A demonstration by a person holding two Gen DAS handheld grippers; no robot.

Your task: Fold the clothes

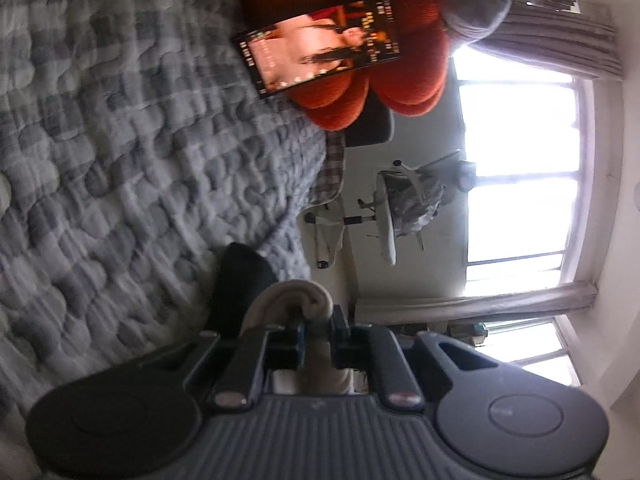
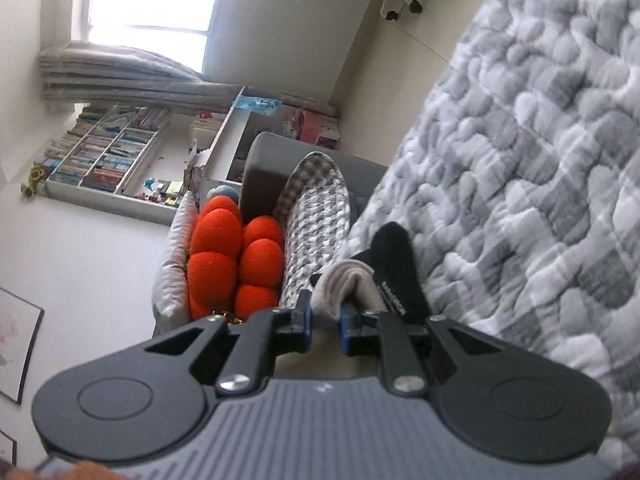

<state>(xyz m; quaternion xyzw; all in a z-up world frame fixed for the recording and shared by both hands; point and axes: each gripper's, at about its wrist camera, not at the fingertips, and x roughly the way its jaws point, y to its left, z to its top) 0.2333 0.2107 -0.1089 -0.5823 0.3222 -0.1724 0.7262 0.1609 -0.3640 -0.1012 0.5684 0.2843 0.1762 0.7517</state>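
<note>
Beige knit garment (image 1: 292, 300), soft, light, bunches easily. L gripper (image 1: 318, 332) and R gripper (image 2: 326, 320) each pinch a bunched edge, held just above quilt (image 1: 120, 140). Black part (image 2: 396, 264) trails onto quilt. Best hold: corners/hem.

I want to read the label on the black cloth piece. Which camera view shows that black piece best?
The right wrist view shows the black piece best: it is lit, sharp, and its white lettering is visible beside the beige garment that the right gripper holds. The left wrist view shows it only as a dark, blurred shape without lettering.
</note>
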